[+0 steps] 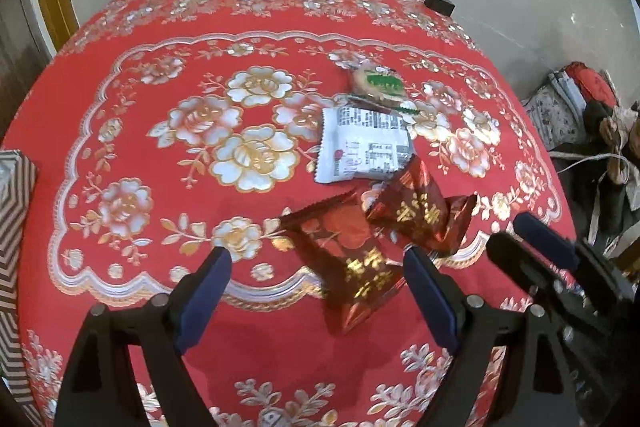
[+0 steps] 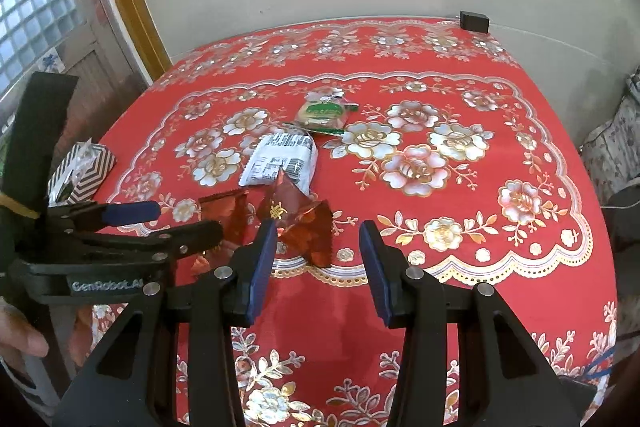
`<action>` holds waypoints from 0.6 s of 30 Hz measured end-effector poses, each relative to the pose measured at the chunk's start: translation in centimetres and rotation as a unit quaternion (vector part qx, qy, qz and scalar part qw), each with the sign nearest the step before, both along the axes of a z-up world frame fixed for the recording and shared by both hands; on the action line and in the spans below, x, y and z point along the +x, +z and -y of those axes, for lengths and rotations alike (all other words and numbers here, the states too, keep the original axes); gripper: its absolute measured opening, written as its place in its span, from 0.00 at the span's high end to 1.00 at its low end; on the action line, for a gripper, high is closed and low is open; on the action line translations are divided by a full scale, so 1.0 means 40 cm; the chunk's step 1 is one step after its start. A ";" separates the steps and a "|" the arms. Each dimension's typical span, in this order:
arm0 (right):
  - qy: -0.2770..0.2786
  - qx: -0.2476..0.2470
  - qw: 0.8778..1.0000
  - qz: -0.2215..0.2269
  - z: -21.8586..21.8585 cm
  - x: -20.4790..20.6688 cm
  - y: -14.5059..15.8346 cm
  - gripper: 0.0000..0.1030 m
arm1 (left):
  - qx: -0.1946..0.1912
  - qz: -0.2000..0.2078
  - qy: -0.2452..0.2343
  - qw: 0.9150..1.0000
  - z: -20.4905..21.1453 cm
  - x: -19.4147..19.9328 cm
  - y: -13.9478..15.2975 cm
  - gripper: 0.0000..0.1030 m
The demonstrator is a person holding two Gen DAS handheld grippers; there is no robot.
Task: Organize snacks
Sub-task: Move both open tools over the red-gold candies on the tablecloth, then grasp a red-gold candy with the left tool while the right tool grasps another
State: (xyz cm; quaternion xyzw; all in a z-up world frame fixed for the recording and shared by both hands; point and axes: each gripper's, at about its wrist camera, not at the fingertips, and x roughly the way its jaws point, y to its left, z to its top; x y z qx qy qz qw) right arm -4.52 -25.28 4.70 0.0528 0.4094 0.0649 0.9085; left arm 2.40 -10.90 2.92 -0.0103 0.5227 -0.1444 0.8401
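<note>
Several snack packets lie on the red flowered tablecloth (image 1: 160, 227). Two shiny red packets sit nearest: one (image 1: 352, 263) (image 2: 228, 215) lies just ahead of my open, empty left gripper (image 1: 316, 271), close to its right finger; the other (image 1: 420, 215) (image 2: 300, 223) is beside it. Behind them lie a white printed packet (image 1: 364, 147) (image 2: 280, 159) and a green-and-cream packet (image 1: 380, 83) (image 2: 322, 113). My right gripper (image 2: 318, 247) is open and empty, right of the red packets. The left gripper also shows in the right wrist view (image 2: 176, 223); the right one shows in the left wrist view (image 1: 520, 231).
A black-and-white striped box (image 2: 84, 171) (image 1: 12, 227) stands at the table's left edge. A small black block (image 2: 474, 21) (image 1: 439, 3) sits at the far right corner. A wall is behind the table. Clutter lies on the floor at right (image 1: 592, 115).
</note>
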 end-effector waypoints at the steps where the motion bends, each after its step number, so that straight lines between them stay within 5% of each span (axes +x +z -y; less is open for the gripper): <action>1: 0.000 0.000 1.000 0.000 0.001 0.000 -0.001 0.59 | 0.000 -0.001 0.003 1.000 0.004 0.005 -0.002 0.14; 18: 0.048 -0.053 0.997 -0.010 -0.049 0.042 0.000 0.59 | 0.040 -0.012 0.014 0.999 -0.043 0.031 -0.037 0.14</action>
